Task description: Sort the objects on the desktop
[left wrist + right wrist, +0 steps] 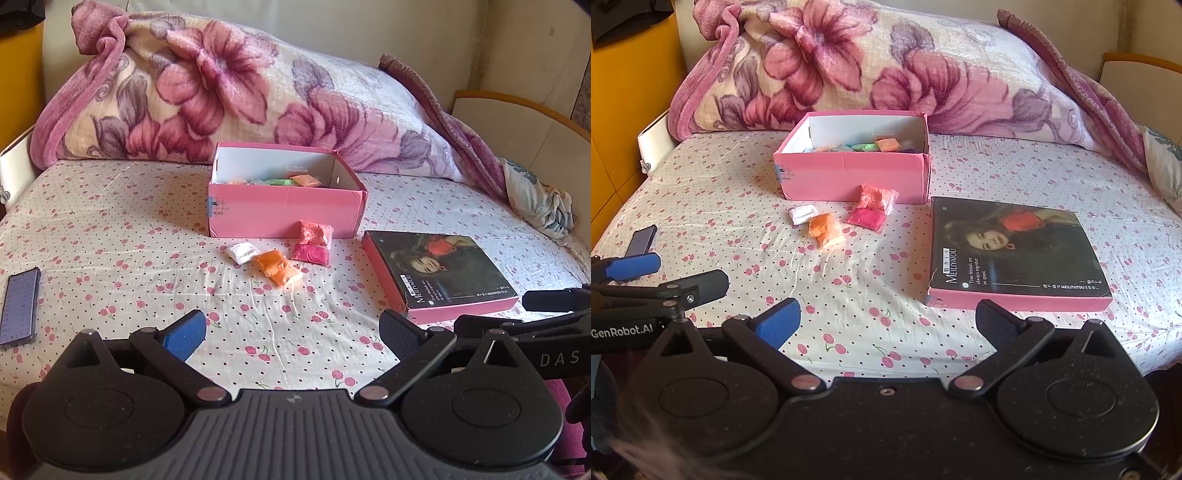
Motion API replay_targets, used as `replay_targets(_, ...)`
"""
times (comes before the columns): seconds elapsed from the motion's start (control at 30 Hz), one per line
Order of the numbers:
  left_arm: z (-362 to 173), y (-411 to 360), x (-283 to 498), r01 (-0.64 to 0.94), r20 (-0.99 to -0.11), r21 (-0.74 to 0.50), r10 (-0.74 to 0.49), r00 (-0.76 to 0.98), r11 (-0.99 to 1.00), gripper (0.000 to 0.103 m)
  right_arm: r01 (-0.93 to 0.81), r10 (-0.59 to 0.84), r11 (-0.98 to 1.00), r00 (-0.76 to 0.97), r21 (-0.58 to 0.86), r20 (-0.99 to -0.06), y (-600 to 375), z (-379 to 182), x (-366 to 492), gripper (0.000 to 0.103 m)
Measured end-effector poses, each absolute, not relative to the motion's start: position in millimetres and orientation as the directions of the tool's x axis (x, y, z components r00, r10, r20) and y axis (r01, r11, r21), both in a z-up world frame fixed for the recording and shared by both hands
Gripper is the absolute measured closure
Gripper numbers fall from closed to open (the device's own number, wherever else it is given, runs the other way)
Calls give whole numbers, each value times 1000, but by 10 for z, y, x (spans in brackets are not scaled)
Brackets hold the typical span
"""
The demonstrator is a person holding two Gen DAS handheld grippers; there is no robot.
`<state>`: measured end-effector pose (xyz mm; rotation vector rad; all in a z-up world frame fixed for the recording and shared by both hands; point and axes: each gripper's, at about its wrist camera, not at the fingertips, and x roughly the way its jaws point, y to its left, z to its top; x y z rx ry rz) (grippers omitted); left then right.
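Observation:
An open pink box stands mid-bed with several coloured packets inside. In front of it lie a white packet, an orange packet, a magenta packet and a salmon packet. My left gripper is open and empty, hovering near the bed's front edge. My right gripper is open and empty, also short of the packets. The left gripper shows in the right wrist view, the right one in the left wrist view.
The box lid, with a woman's portrait, lies to the right of the packets. A phone lies at the left. A folded floral blanket fills the back of the bed.

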<state>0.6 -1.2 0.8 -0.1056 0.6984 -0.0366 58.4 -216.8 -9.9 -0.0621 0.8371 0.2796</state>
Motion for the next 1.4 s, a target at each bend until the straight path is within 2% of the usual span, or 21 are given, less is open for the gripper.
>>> replay_targets(1.4,9,14,57,-10,-656,-101,-59,752,995,3,-274,237,959,623,76,-745,-2214,-161,620,1)
